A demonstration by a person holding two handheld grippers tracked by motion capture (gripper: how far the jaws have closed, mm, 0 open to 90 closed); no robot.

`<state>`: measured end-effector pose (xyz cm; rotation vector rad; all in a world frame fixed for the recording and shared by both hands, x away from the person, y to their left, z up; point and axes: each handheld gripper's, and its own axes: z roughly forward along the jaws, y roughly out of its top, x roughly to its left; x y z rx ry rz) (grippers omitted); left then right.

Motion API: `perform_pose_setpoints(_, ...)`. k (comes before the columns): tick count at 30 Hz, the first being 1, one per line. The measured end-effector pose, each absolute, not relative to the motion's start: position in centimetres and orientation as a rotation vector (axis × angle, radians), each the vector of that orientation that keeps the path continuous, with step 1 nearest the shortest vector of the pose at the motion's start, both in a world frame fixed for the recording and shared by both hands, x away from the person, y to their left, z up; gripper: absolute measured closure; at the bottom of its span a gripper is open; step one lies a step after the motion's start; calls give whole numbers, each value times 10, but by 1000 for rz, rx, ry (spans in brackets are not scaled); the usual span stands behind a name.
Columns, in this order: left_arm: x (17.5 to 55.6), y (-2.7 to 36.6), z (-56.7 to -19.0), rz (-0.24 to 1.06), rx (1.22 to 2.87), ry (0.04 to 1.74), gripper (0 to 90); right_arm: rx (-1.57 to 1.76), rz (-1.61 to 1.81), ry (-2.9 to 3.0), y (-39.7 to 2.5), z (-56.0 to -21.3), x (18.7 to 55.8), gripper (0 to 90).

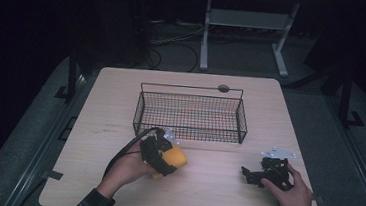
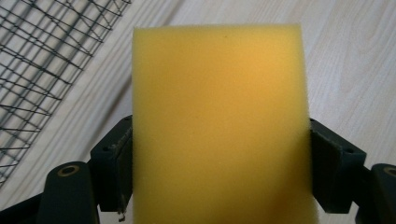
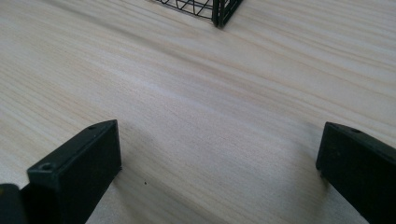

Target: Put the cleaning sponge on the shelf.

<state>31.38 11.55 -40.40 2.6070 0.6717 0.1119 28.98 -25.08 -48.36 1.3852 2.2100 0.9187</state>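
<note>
Yellow sponge (image 2: pixel 219 126) is clamped between the left tongs (image 1: pixel 162 156), just above the tabletop (image 1: pixel 213 191); the wire basket (image 1: pixel 191 115) lies directly ahead, near. Right tongs (image 1: pixel 254 175) rest open, empty, farther off.

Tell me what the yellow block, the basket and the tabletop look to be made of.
Yellow block: looks like soft foam, a sponge; matte, finely pored face, pinched between the jaws of the left hand-held gripper.
Basket: thin black wire mesh, likely coated metal; open grid with a rod rim.
Tabletop: pale wood grain, smooth with a slight sheen; solid wood or laminate, can't tell.
</note>
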Motion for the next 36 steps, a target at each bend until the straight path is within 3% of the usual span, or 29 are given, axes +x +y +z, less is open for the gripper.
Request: perform_pose_setpoints(36, 354, 132, -355, 149, 2586, 679, 225, 1386, 919, 2208, -251, -484, 290, 0)
